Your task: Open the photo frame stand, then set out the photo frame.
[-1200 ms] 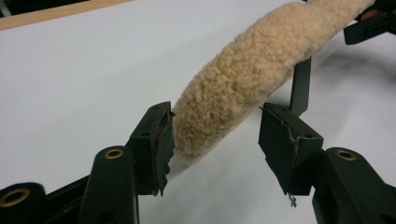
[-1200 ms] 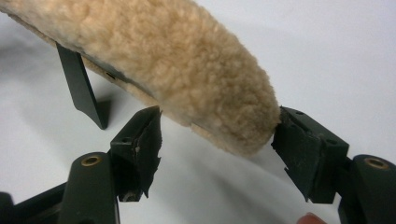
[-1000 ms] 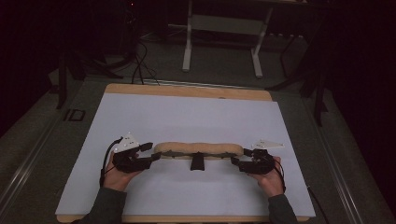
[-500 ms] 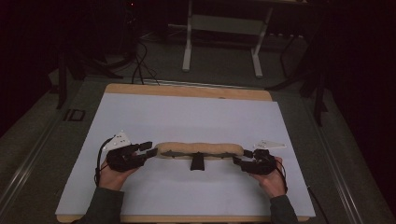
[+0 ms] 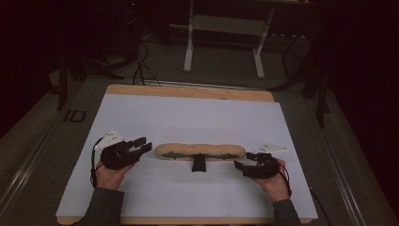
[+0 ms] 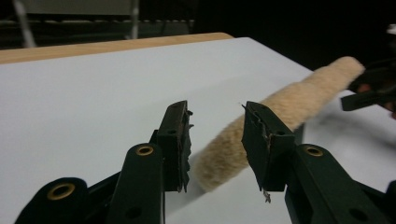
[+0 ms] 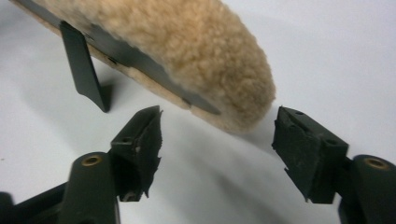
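Nearest the bottom edge of the high view, two grey-sleeved forearms come in at about seven and five o'clock. The left hand (image 5: 109, 175) holds the black two-jaw left gripper (image 5: 145, 145), and the right hand (image 5: 274, 182) holds the black two-jaw right gripper (image 5: 241, 164).

In the left gripper view the jaws stand partly open, having just been closing. The near end of the long tan fleece-covered pad (image 6: 261, 126) lies in the gap just past them, and neither jaw presses on it. From there the pad runs off toward two o'clock.

In the right gripper view the jaws stand wide, having just been opening. The pad's rounded end (image 7: 187, 51) sits just beyond them at twelve o'clock, untouched. A flat dark strip runs along its lower edge, and a small black tab (image 7: 84, 70) hangs from that strip at ten o'clock.

In the high view the pad lies flat and crosswise between the two grippers on the white sheet (image 5: 197, 117) that covers the wooden table (image 5: 188, 91). Beyond, at twelve o'clock, a white metal stand (image 5: 226, 42) rests on the dark floor.
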The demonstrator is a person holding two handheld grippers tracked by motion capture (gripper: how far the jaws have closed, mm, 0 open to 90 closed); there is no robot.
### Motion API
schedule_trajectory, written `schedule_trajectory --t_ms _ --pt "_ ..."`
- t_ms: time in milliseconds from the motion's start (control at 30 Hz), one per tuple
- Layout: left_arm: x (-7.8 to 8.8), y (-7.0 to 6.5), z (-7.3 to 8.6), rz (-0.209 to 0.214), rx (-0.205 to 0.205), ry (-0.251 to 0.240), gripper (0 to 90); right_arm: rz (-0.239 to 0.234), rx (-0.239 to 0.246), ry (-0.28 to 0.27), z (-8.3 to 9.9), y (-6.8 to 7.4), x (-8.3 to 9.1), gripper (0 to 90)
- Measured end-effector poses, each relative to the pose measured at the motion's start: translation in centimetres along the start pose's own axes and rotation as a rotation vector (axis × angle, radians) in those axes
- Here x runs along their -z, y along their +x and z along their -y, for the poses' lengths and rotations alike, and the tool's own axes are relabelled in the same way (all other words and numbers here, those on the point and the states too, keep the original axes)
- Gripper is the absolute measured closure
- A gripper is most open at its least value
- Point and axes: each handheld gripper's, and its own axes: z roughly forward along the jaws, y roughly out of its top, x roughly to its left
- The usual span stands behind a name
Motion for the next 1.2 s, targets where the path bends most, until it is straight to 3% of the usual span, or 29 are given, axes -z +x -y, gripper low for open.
schedule_trajectory --t_ms 100,267,467,667,767,933,1067,1200 --pt "-0.2 0.1 0.1 -0.041 -0.009 0.009 62.2 0.009 0.006 0.0 0.2 0.0 0.1 48.0" --pt "-0.9 0.4 0.4 -0.087 -0.015 0.041 63.5 0.013 0.0 0.002 0.4 0.0 0.4 53.1" --pt "-1.6 0.2 0.7 -0.09 -0.03 0.071 66.9 0.0 -0.012 0.042 0.5 0.0 0.0 55.6" --pt "-1.9 0.0 0.8 -0.093 -0.044 0.09 68.9 -0.038 0.002 0.066 0.6 0.2 -0.3 69.3" --pt "-2.1 -0.1 0.8 -0.093 -0.047 0.094 70.7 -0.039 0.007 0.071 0.7 0.2 -0.3 71.0" --pt "-2.4 -0.3 0.9 -0.092 -0.055 0.103 76.5 -0.042 0.019 0.044 0.5 0.4 0.0 77.7" --pt "-2.5 -0.5 0.9 -0.091 -0.082 0.115 89.3 -0.034 0.048 0.022 0.4 0.7 0.1 84.8" --pt "-2.6 -0.6 1.0 -0.088 -0.089 0.126 90.0 -0.01 0.051 -0.004 0.2 0.8 0.2 89.6"
